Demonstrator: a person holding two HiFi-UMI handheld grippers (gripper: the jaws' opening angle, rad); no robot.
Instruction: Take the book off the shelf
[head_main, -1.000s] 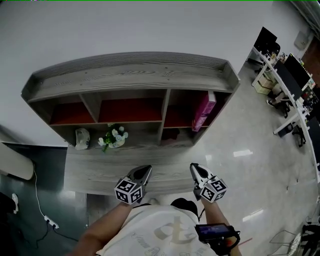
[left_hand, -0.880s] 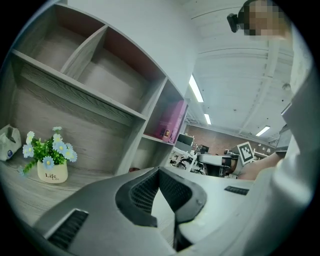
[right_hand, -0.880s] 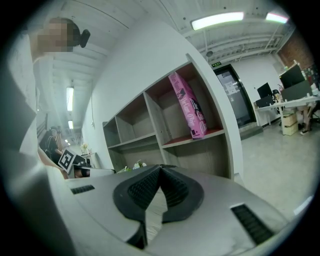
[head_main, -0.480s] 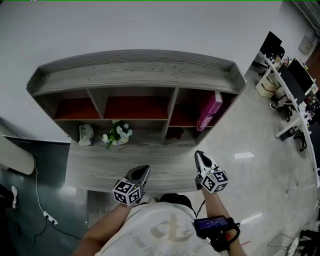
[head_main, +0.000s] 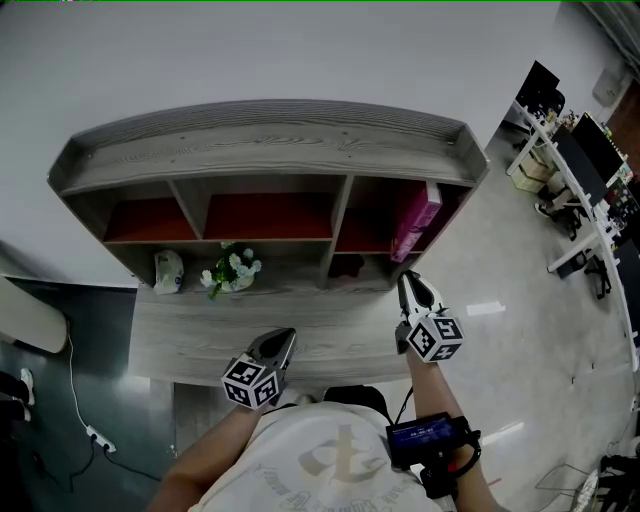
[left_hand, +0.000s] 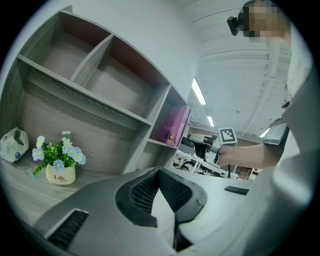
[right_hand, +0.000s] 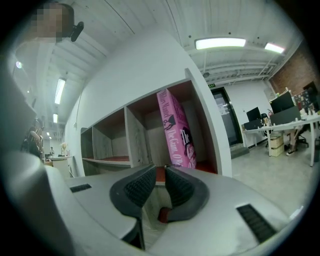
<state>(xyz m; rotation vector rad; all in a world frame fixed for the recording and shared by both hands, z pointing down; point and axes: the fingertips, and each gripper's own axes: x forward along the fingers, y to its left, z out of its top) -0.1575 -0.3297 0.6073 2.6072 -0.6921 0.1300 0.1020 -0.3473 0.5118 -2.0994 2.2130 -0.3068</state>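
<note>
A pink book (head_main: 415, 222) stands leaning in the right-hand upper compartment of the grey wooden shelf (head_main: 270, 150). In the right gripper view the pink book (right_hand: 176, 131) rises straight ahead, just beyond the fingertips. My right gripper (head_main: 408, 280) is level, a little short of that compartment. Its jaws have just been opening, and the right gripper (right_hand: 160, 170) shows a narrow gap with nothing in it. My left gripper (head_main: 284, 338) hangs lower over the shelf's counter; the left gripper (left_hand: 159, 171) has its tips together and holds nothing.
A small pot of flowers (head_main: 230, 272) and a white crumpled object (head_main: 167, 270) sit on the counter (head_main: 200, 335) under the left compartments. Office desks with monitors (head_main: 580, 170) stand far right across a glossy floor. A cable lies on the floor at lower left.
My right gripper has risen and moved forward toward the compartment with the pink book. The left gripper has hardly moved.
</note>
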